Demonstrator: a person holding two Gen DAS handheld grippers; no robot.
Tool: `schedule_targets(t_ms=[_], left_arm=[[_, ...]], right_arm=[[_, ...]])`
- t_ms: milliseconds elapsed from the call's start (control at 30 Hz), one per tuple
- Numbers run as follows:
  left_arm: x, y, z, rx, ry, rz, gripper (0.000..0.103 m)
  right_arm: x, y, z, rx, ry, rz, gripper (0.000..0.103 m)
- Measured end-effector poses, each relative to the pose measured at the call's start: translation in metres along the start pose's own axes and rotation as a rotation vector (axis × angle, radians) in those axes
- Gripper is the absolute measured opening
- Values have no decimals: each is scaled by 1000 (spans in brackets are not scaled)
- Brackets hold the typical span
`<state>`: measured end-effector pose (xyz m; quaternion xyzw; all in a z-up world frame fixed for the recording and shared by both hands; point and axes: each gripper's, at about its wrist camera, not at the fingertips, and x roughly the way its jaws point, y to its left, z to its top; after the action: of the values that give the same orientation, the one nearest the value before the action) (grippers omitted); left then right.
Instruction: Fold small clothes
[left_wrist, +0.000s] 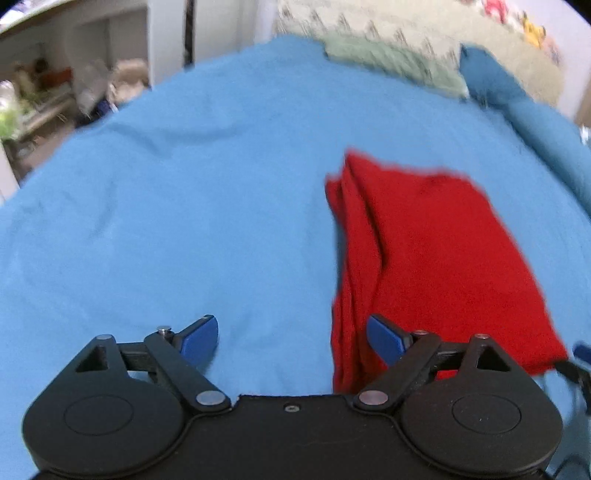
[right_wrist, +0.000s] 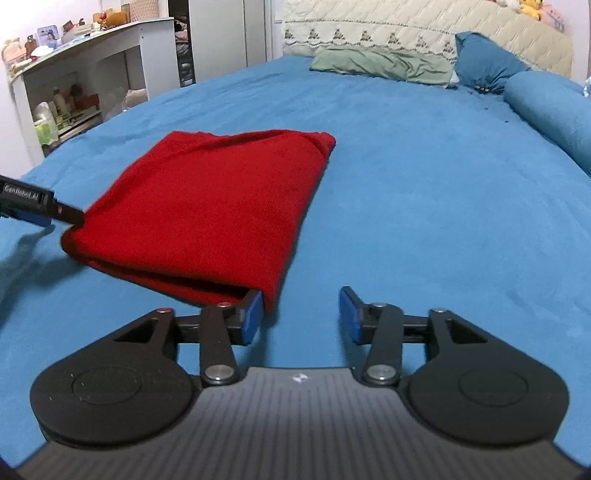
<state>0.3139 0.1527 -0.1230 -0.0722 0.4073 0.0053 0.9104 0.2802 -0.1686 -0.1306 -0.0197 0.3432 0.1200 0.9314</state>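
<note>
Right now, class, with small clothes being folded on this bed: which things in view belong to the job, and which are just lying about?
Belongs to the job:
- red folded garment
- left gripper, jaws open
- right gripper, jaws open

Just lying about:
- green cloth
- blue pillow
- blue bolster
- shelf clutter
- yellow toy

One legible marking: "GenRobot.AI" in white on the black body of my left gripper. I read no other text.

I'm over a bed with a blue sheet; on it lie a folded red garment, a green cloth and blue pillows.
</note>
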Motion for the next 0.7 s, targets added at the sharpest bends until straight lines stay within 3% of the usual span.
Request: schedule_targets(t_ms=[67,100,233,367,467,633,700], left_arm=[[-11,-1,16,4,-67,-50,100],[-12,-3,24,14,-78,-72,103],[13,-12,50,51,-35,-216,103],[48,-17,58,57,7,-277,103],[67,-20,56,55,33,-280,100],[87,-24,54,48,97,-297,80],[89,-25,52,34,102,-327,59]], right_arm=[[-13,-11,15,21,-17,50,100],[-16,-18,24,47,-21,83,103],[2,-43,59,195,50,196,103],[40,-53,76,273,98,233,103],[74,-51,82,294,149,231,103],[109,-48,72,371,190,272,90],[118,-44,71,393,190,292,82]])
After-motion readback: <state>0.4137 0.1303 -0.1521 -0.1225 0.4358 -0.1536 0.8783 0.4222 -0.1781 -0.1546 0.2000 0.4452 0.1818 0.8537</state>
